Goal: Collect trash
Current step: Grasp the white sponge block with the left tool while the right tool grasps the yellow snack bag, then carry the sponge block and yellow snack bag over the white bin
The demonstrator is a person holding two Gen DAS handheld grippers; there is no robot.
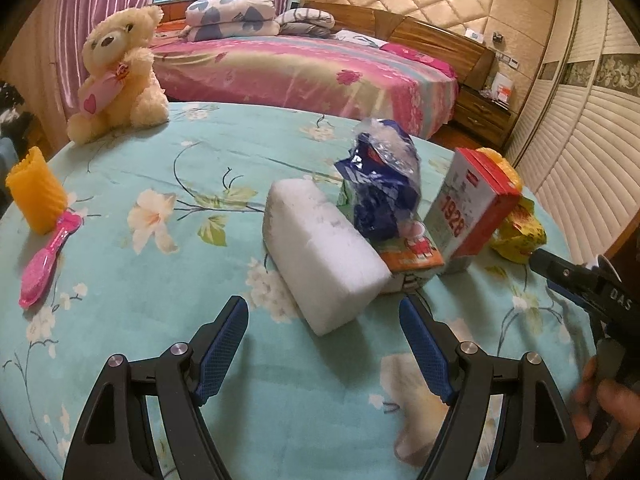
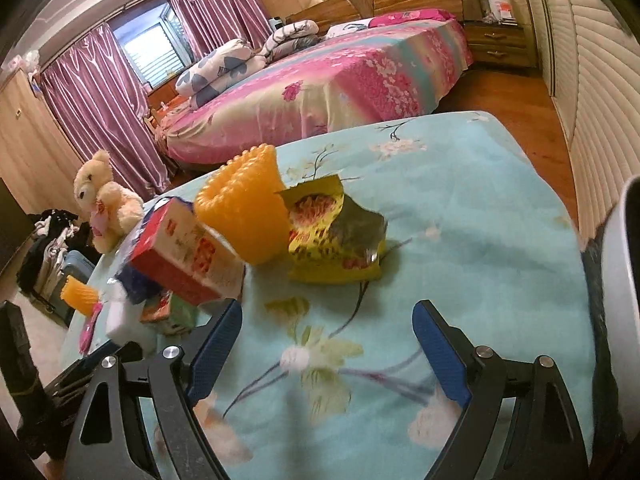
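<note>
My left gripper (image 1: 322, 302) is open above the turquoise flowered cloth (image 1: 160, 320), its tips just short of a white foam block (image 1: 324, 256). Behind the block lie a crumpled blue plastic bag (image 1: 380, 188), a small orange and green drink carton (image 1: 412, 254), a red and white carton (image 1: 472, 204) and a yellow snack wrapper (image 1: 520, 232). My right gripper (image 2: 328, 308) is open and empty, a little short of the yellow wrapper (image 2: 336, 240). An orange ribbed cup (image 2: 244, 216) leans against the wrapper and the red and white carton (image 2: 188, 252).
A teddy bear (image 1: 120, 72), a second orange ribbed cup (image 1: 36, 196) and a pink brush (image 1: 44, 264) sit at the left of the cloth. A white rounded container (image 2: 624, 300) stands at the right edge. A pink bed (image 1: 300, 72) lies beyond.
</note>
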